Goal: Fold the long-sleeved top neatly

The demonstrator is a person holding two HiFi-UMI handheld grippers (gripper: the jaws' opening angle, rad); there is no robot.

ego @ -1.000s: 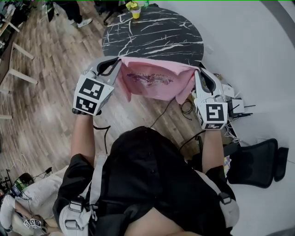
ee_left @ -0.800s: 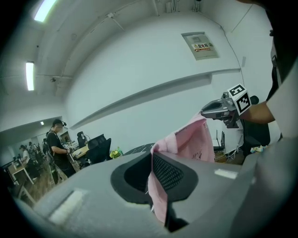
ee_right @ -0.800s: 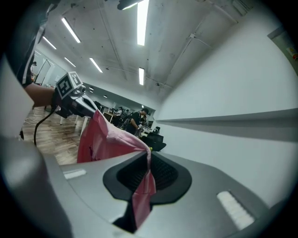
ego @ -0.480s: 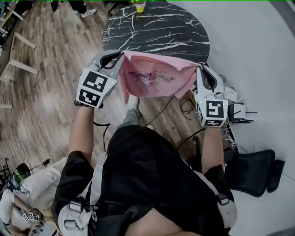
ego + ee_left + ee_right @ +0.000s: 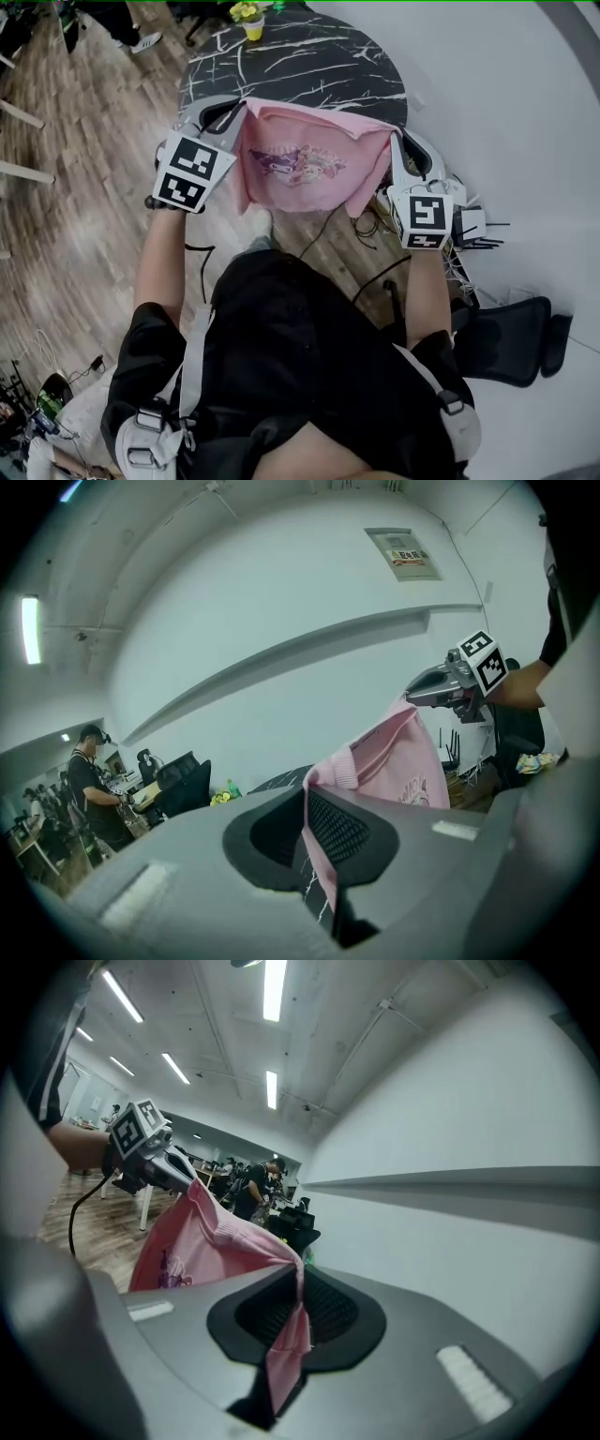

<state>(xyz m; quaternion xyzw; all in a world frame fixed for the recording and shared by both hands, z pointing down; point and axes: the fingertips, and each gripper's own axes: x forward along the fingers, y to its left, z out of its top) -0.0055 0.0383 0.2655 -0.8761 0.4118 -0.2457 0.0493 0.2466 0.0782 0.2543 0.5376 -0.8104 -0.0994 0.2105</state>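
Observation:
A pink long-sleeved top [image 5: 302, 173] with a cartoon print hangs stretched between my two grippers, in the air at the near edge of a round black marble table [image 5: 309, 56]. My left gripper [image 5: 242, 109] is shut on the top's upper left corner, and pink cloth [image 5: 394, 761] runs out from between its jaws [image 5: 314, 834]. At the upper right corner my right gripper [image 5: 394, 142] is shut on the cloth, a pink fold [image 5: 202, 1237] clamped between its jaws [image 5: 295, 1314]. Each gripper view shows the other gripper across the taut upper edge.
A yellow cup with flowers [image 5: 250, 21] stands at the table's far edge. On the wooden floor under the top lie black cables [image 5: 373, 223], with white boxes [image 5: 471, 223] by the wall. A black office chair [image 5: 520, 333] stands at the right. A person's feet [image 5: 141, 39] show at the top left.
Both grippers have carried the top forward toward the table and a little to the left. The top now hangs flatter, its print turned more toward the head view.

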